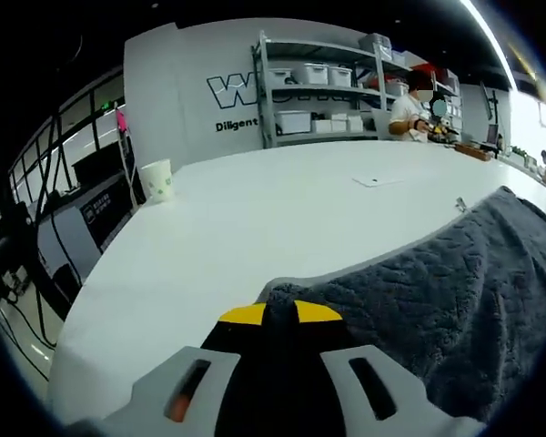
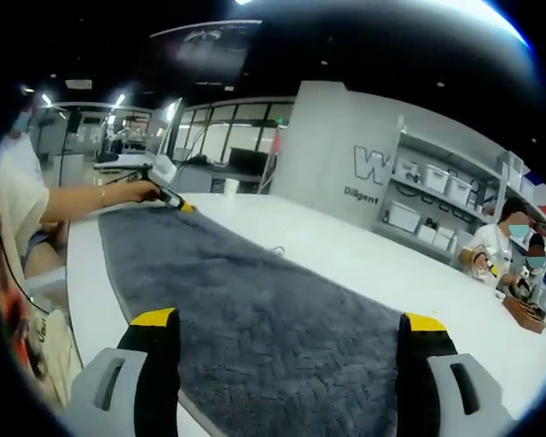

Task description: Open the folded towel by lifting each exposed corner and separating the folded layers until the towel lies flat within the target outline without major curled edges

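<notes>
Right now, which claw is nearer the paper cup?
Left. The left claw grips the towel corner at the paper cup's end; the right claw hangs open over the opposite end.

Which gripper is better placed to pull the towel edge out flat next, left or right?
Left, probably. The left gripper is shut on a corner of the dark grey textured towel. The right gripper is open, with towel between its jaws, gripping nothing.

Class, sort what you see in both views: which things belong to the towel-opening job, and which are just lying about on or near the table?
Belongs to the job:
- grey towel, spread along the table
- left gripper, shut on the towel's corner
- right gripper, open above the towel
- white table

Just lying about:
- paper cup
- slip of paper
- shelves with bins
</notes>
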`<state>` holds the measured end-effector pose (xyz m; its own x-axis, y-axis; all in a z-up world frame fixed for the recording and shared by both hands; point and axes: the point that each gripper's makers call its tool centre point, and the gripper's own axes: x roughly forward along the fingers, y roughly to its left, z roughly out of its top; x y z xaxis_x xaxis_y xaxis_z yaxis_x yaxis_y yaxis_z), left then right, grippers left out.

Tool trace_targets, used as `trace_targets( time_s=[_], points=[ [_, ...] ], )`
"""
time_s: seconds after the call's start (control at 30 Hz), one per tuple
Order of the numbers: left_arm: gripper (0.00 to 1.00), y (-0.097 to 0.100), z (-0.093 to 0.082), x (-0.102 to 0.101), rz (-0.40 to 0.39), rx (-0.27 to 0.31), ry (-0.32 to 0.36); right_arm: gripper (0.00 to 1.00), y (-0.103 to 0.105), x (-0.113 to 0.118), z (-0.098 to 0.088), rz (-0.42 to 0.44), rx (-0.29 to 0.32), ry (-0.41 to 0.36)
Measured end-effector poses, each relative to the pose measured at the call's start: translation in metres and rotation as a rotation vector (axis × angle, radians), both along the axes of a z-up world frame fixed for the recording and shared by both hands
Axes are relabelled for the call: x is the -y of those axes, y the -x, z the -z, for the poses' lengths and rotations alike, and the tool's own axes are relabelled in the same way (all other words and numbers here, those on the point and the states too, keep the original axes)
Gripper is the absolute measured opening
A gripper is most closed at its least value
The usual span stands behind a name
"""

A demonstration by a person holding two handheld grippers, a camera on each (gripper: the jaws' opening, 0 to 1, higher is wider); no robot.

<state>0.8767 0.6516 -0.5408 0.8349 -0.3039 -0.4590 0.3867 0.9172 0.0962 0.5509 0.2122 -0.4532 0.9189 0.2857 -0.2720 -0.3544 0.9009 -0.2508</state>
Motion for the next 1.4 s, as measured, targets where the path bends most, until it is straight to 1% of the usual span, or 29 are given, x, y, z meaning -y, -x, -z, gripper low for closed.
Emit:
trace_targets(
  time_s=[0.17,0.4,0.6,0.83,0.93,1.0,1.07,1.17,1.27,1.33,1.4],
  points=[
    [0.09,-0.008,0.0,0.0,-0.016,0.005,-0.02,0.99,0.001,0.001,0.002,0.002,-0.004,0.003],
    [0.09,-0.016,0.001,-0.002,-0.047,0.016,-0.005,0.99,0.0,0.008,0.006,0.013,-0.011,0.004],
    [0.1,-0.019,0.002,-0.004,-0.069,0.03,-0.011,0.99,0.002,0.011,0.012,0.017,-0.024,0.008],
    [0.12,-0.019,0.003,-0.004,-0.086,0.033,0.001,0.99,0.003,0.017,0.015,0.024,-0.027,0.006],
    [0.14,-0.02,0.003,-0.004,-0.08,0.035,-0.01,0.99,0.003,0.019,0.017,0.027,-0.029,0.007],
    [0.2,-0.019,0.002,-0.005,-0.073,0.041,-0.019,0.99,0.004,0.019,0.018,0.027,-0.03,0.007],
    [0.25,-0.015,-0.002,-0.003,-0.056,0.048,-0.019,0.99,0.005,0.02,0.018,0.027,-0.03,0.007],
    [0.31,-0.01,-0.014,0.002,-0.025,0.088,0.001,0.99,0.005,0.023,0.019,0.032,-0.029,0.006],
    [0.33,-0.002,-0.027,0.006,0.001,0.12,0.003,0.99,0.006,0.024,0.021,0.035,-0.032,0.003],
    [0.35,0.006,-0.036,0.012,0.03,0.14,0.035,0.99,0.007,0.023,0.023,0.035,-0.034,0.003],
    [0.39,0.016,-0.044,0.02,0.071,0.147,0.083,0.99,0.008,0.023,0.024,0.034,-0.037,0.006]
  ],
)
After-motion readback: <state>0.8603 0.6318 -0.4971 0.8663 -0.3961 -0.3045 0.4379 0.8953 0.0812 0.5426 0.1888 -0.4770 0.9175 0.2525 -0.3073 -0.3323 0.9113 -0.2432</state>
